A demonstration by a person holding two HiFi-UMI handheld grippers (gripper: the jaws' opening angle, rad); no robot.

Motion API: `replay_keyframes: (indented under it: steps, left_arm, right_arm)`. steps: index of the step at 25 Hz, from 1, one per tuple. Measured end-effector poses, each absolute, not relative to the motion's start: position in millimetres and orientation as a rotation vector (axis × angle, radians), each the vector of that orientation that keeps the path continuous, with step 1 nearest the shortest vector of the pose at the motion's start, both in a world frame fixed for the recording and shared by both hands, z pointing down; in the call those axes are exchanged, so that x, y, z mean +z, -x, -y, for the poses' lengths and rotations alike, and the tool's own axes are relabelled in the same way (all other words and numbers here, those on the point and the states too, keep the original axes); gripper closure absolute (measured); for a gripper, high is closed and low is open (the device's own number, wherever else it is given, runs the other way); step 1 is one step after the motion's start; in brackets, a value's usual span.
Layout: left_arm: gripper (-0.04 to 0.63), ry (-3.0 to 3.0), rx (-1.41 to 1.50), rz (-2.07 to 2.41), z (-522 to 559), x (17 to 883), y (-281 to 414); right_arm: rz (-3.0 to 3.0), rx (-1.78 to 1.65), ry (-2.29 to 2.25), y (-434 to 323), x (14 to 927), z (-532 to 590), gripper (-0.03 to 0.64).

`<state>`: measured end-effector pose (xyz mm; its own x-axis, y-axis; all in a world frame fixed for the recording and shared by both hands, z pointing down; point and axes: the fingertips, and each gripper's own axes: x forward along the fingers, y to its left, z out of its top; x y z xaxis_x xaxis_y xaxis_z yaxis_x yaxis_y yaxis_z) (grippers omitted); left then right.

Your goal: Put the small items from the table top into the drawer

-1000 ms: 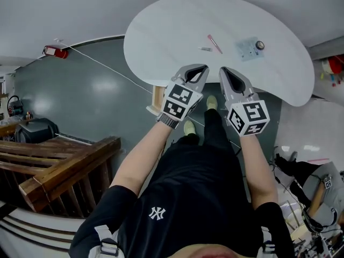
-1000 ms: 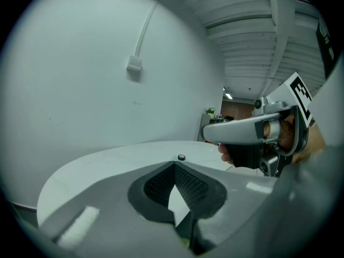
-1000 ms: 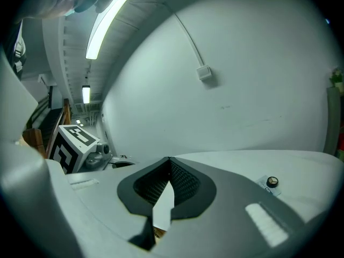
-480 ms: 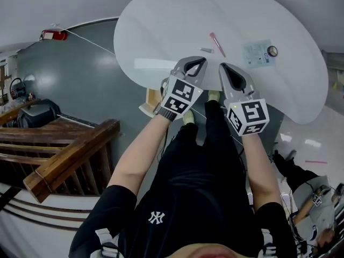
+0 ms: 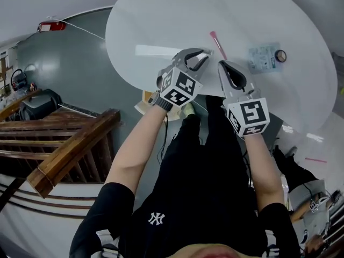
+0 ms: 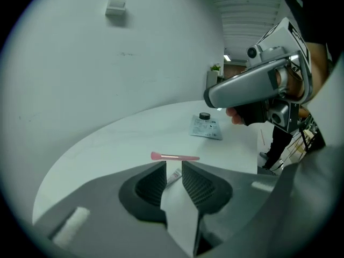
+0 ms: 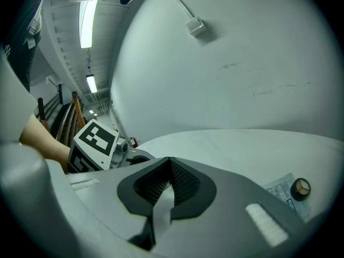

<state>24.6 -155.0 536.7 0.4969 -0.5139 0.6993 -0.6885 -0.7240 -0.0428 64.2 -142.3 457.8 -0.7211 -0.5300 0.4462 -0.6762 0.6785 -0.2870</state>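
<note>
Both tongs have closed in on the items since the earlier frame: in the head view the pink brush (image 5: 217,43), then well beyond their tips, now lies just past them on the white table (image 5: 161,31). The left tongs (image 5: 202,52) stand slightly apart, released and gripping nothing. Through their gap a small tube (image 6: 173,176) shows lying on the table, just short of the brush. The right tongs (image 5: 222,64) are clenched and empty. At the upper right lies a sachet (image 5: 263,57), with a small round jar (image 5: 280,55) at its edge.
</note>
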Motion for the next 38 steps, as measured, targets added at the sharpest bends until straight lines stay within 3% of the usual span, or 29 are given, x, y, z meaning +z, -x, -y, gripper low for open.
replay_keyframes:
  steps: [18,24,38]
  left_arm:
    - [0.482,-2.530,1.250,0.725,160.6,593.9,-25.1]
    - [0.531,-2.513,1.198,0.740,156.7,595.0,-28.1]
    - [0.532,-2.454,1.096,0.854,127.4,593.3,-11.0]
  right_arm:
    - [2.502,0.696,-0.955,-72.5,489.9,158.4,0.594]
    - [2.487,0.701,-0.980,-76.4,488.8,157.3,0.595]
    - [2.484,0.688,-0.983,-59.2,486.8,134.1,0.594]
